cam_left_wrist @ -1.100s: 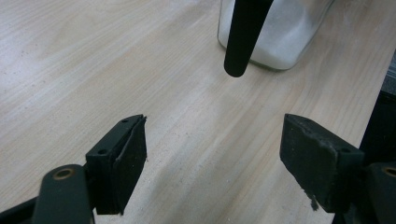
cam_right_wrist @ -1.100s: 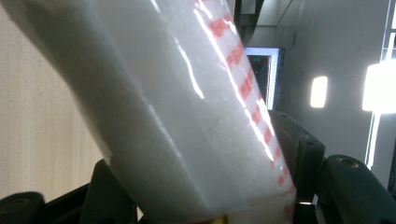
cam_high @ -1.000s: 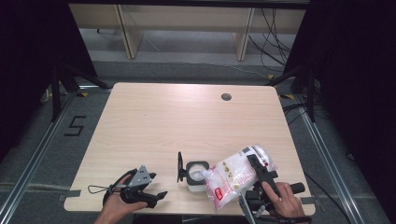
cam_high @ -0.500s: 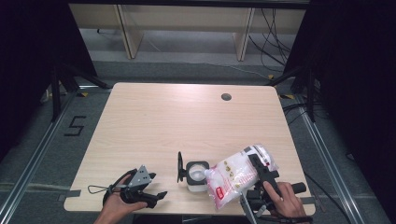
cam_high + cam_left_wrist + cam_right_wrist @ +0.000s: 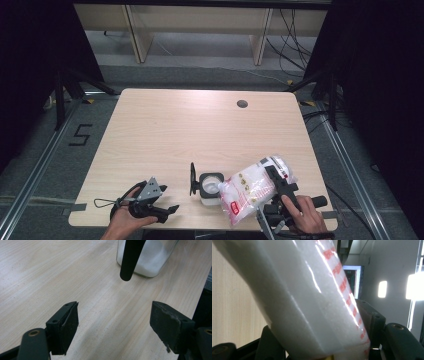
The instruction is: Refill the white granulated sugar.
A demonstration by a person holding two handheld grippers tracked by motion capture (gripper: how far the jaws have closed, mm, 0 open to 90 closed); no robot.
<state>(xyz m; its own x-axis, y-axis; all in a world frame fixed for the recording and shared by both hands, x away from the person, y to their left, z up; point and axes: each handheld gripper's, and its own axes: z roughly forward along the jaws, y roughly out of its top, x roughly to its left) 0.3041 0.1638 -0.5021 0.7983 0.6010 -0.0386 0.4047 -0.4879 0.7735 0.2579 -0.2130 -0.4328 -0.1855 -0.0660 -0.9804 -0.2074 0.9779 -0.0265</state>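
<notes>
Sugar-like white grains fill the plastic bag (image 5: 248, 187) that the right gripper (image 5: 278, 182) clamps between its jaws near the table's (image 5: 200, 130) front right corner; in the right gripper view the bag (image 5: 312, 297), printed with red marks, sits pressed between both black jaws. The bag is tilted with its lower end over the mouth of a square glass jar (image 5: 210, 186), whose black hinged lid (image 5: 192, 178) stands open on its left side. The left gripper (image 5: 165, 209) rests low at the front left of the table, well apart from the jar, jaws spread wide with nothing between them; its view shows the jar (image 5: 147, 257) ahead, white grains inside
</notes>
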